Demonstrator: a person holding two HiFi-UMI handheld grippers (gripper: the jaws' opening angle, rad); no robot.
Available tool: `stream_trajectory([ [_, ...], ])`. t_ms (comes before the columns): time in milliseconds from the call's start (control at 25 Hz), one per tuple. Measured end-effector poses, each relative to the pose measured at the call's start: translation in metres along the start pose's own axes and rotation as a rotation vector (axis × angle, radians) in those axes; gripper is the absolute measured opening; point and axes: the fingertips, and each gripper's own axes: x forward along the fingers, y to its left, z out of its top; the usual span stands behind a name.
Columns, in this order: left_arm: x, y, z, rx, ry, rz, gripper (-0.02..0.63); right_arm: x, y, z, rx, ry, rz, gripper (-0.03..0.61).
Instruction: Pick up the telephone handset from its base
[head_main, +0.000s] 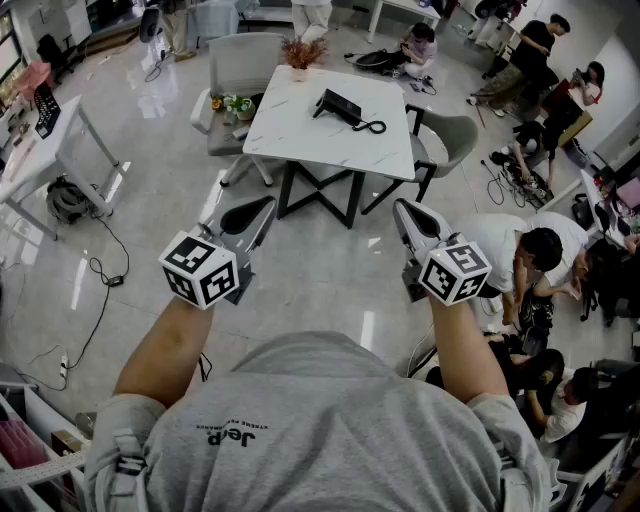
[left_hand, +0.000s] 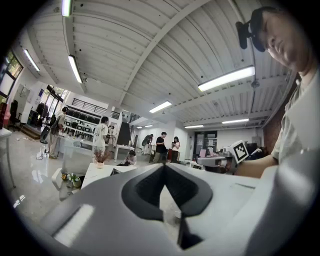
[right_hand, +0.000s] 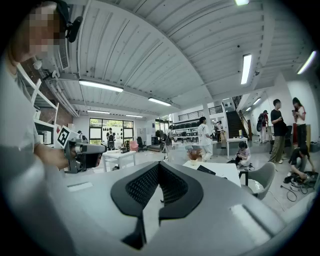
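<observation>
Telephone handset (head_main: 338, 104) is lying on the white table (head_main: 300, 140) in the upper middle of the head view. It seems to be resting on its black base, with the cord looping out to the right, but it is too small to be sure. The person is standing well apart from this table, so I judge that the task is only at its beginning: the approach step, with no reaching yet. The left gripper (head_main: 250, 215) and the right gripper (head_main: 415, 218) are hanging in the air in the middle of the frame, both pointing toward the table, with bare floor between them and it. In the left gripper view the dark fingers (left_hand: 150, 186) are meeting at their tips and nothing is sitting between them. In the right gripper view the fingers (right_hand: 145, 187) are pressing together in the same way, also empty. The next move, I think, is calling for walking closer, then spreading one pair of fingers wide enough before lowering it over the handset.
</observation>
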Motion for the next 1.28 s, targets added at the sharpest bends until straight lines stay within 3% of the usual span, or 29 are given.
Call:
stream_trajectory([
  [840,0.033,-0.02,0.006,0.015,0.007,0.017,0.06,-0.017,-0.035,0.009,-0.002,-0.019,0.026,0.003],
  [880,0.036,-0.025,0.006,0.01,0.008,0.013,0.083,-0.021,-0.039,0.008,0.0,-0.02,0.03,0.003],
  [920,0.04,-0.03,0.006,0.006,0.009,0.009,0.198,-0.025,-0.043,0.008,0.003,-0.021,0.035,0.003],
  [1000,0.047,-0.041,0.007,0.01,0.003,0.01,0.312,-0.034,-0.05,0.007,0.008,-0.022,0.047,0.003],
  [1280,0.066,-0.075,0.009,0.019,-0.014,0.045,0.347,-0.066,-0.079,0.009,0.001,-0.025,0.073,0.004],
])
